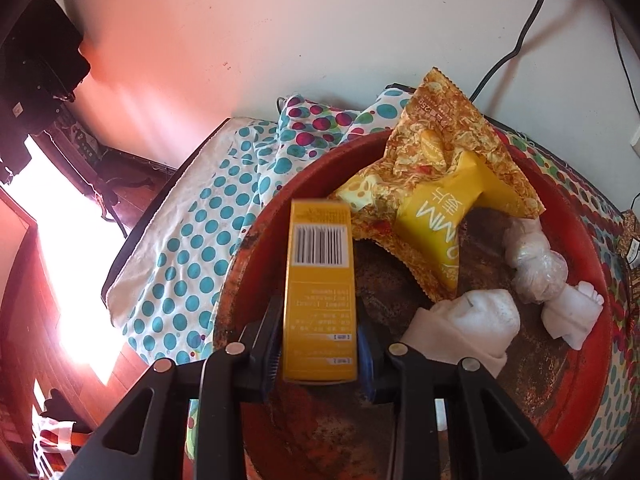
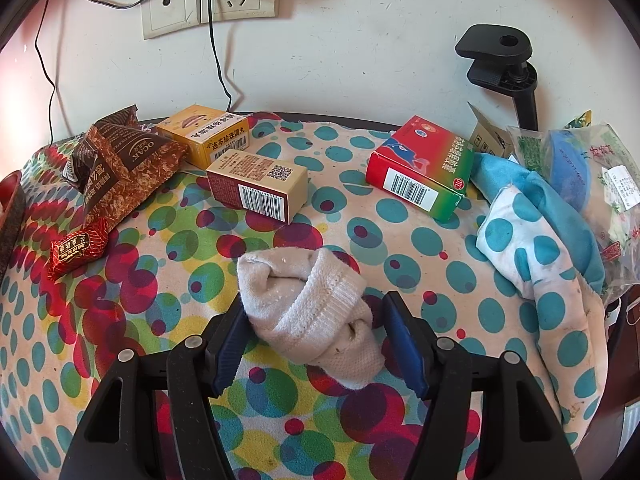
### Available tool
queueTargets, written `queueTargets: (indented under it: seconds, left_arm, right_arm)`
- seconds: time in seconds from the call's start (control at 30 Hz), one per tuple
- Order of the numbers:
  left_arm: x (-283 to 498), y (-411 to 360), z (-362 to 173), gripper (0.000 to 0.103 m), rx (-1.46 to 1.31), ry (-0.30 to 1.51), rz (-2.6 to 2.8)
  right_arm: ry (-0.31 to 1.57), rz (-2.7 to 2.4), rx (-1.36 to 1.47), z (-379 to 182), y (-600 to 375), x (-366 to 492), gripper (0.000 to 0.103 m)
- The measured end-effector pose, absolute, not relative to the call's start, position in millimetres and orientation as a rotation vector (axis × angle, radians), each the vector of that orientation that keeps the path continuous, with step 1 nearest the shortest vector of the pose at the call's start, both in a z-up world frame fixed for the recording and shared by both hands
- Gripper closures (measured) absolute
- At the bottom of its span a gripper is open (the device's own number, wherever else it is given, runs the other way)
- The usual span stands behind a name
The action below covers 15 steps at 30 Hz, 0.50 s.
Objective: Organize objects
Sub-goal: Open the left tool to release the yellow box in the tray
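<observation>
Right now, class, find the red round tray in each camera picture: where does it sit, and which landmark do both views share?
Left wrist view: the red round tray fills the lower right, holding snack packets and rolled socks, under the yellow box.
Right wrist view: only a sliver of its red rim shows at the far left edge.
Shared landmark: the polka-dot cloth under everything.

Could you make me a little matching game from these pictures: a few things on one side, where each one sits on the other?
Things:
1. yellow box
2. rolled sock
3. red and green box
4. snack packet

Places:
A. lying on the dotted cloth, near the blue towel
B. between the left tongs, over the red basin
C. leaning inside the basin
D. between the right tongs

Pairs: 1-B, 2-D, 3-A, 4-C
</observation>
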<state>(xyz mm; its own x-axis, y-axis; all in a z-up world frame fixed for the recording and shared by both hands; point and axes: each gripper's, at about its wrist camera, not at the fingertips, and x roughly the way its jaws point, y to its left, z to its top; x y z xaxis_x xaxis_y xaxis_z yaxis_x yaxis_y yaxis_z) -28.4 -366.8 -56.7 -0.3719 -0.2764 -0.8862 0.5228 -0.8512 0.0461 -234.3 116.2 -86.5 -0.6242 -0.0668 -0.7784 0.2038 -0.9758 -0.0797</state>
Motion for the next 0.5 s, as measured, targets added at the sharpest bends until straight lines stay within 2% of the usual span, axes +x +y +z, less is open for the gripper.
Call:
queueTargets:
  seconds: [0.07,0.33,0.5]
  left_arm:
    - [-28,-367,-58,0.064,1.389,0.345,-2.235]
    - [-9,-347,-33,0.061,1.255,0.298,-2.263]
    - [8,-294,-9,0.059,1.106,0.169,-2.324]
  right_arm:
    - [0.241,-2.691,1.28,-87,122,-237,0.041]
    - [0.245,-2.688,1.277,-88,137,-246,0.04]
    - [0.25,-2.688,1.276,-88,141,-248,0.04]
